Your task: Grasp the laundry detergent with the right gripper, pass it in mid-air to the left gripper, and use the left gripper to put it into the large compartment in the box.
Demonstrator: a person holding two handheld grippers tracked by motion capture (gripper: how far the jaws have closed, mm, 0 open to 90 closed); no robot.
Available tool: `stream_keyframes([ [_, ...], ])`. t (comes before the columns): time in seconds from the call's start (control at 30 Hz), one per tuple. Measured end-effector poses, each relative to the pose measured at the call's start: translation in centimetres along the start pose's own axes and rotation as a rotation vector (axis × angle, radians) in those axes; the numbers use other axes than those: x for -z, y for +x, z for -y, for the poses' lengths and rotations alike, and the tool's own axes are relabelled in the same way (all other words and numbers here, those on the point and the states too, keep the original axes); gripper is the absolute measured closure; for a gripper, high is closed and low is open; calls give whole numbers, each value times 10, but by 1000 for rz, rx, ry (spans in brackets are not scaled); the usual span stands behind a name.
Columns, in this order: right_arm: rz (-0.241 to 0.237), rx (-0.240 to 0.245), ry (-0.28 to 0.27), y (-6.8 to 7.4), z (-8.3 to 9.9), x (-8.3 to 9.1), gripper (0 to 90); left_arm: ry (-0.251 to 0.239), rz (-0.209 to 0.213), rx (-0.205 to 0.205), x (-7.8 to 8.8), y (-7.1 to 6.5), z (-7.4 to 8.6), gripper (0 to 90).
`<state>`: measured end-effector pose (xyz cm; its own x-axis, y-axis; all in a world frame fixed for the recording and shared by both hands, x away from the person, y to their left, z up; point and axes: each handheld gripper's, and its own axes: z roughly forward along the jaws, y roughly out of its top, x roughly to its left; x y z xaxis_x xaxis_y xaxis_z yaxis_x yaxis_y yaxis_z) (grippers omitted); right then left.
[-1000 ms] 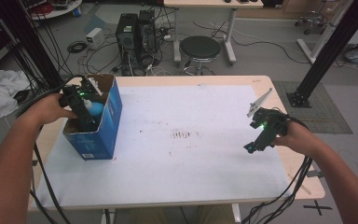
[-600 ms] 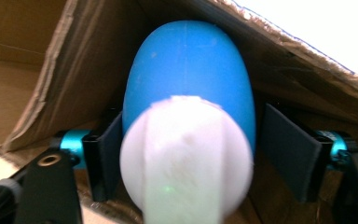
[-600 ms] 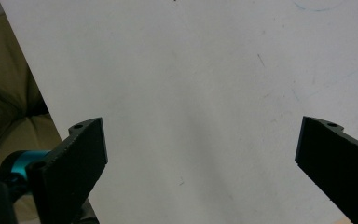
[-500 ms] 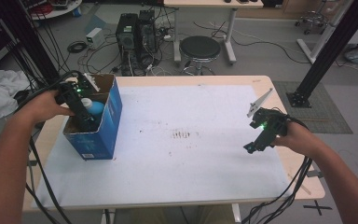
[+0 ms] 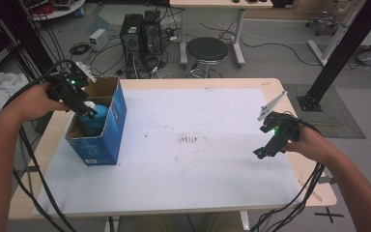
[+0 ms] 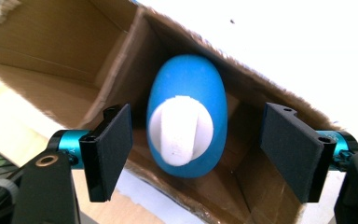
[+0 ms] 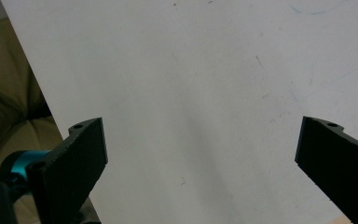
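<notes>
A blue cardboard box [image 5: 101, 140] with its top open stands at the table's left side. Inside it sits a blue bottle with a white cap [image 5: 95, 118], seen from above in the left gripper view [image 6: 186, 93] against the brown inner walls of the box [image 6: 74, 70]. My left gripper [image 5: 88, 112] hovers over the box mouth; its jaws have just been opening and stand apart on either side of the bottle [image 6: 196, 144] without touching it. My right gripper [image 5: 263, 152] is held low over the white mat at the right, jaws wide [image 7: 200, 140] with nothing between them.
A white mat [image 5: 198, 193] covers most of the wooden table. Beyond the far edge stand a round black stool [image 5: 206, 48] and computer towers [image 5: 142, 34]. A black frame post [image 5: 343, 53] rises at the right. Cables trail from both grippers.
My left gripper has risen out of the box, leaving the bottle inside. The right gripper has stayed where it was.
</notes>
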<state>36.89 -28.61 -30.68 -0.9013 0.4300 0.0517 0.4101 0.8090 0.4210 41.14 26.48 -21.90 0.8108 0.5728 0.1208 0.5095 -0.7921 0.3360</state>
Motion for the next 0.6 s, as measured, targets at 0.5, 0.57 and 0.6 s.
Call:
stream_keyframes([
  [0.5,7,3,-12,1,-4,1,12,-85,48,-112,22,-34,-44,257],
  [0.57,6,3,-11,2,-5,1,11,-84,63,-136,21,-39,-50,257],
  [0.6,6,3,-12,2,-6,1,12,-81,67,-148,20,-42,-53,257],
])
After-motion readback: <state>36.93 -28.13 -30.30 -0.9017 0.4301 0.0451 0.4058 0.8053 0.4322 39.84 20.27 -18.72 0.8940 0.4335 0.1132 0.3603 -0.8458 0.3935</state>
